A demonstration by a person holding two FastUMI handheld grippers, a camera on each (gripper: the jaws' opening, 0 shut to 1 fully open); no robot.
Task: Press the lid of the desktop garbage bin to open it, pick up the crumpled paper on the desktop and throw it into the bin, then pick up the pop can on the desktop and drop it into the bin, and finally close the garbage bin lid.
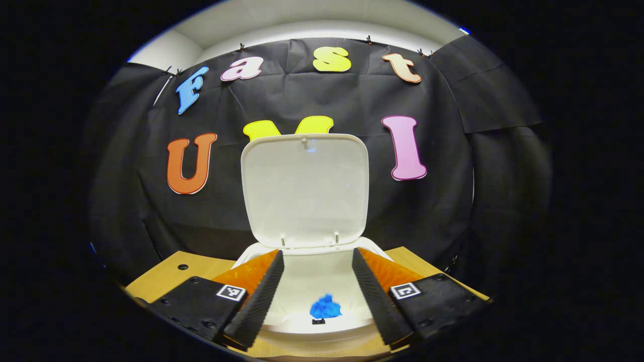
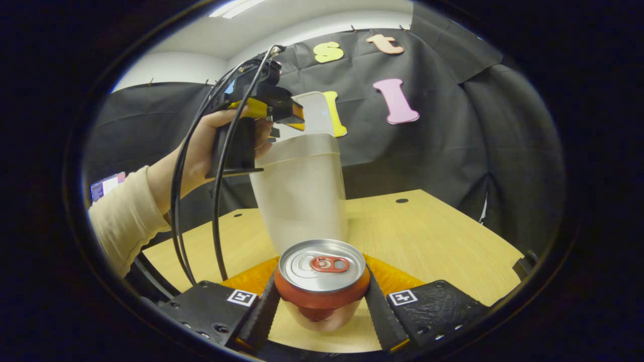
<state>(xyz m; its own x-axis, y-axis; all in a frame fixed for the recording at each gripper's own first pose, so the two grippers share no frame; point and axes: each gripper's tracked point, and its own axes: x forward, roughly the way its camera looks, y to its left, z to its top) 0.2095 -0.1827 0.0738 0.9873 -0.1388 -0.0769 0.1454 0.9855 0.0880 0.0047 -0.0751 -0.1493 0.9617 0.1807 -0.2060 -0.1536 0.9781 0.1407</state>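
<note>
Wooden worktop [image 2: 427,236] against black cloth wall [image 2: 453,141]; open bin [image 2: 302,201] stands apparently mid-worktop; left gripper [image 1: 318,289] spread empty, right gripper [image 2: 322,301] clamps pop can [image 2: 322,281].

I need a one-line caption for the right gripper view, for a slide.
Right tool grips the pop can upright on the desk, in front of the open bin.

Right hand-held gripper [image 2: 322,301] clasps the upright pop can [image 2: 322,281] above the counter [image 2: 427,236], bin [image 2: 302,201] just behind
</note>
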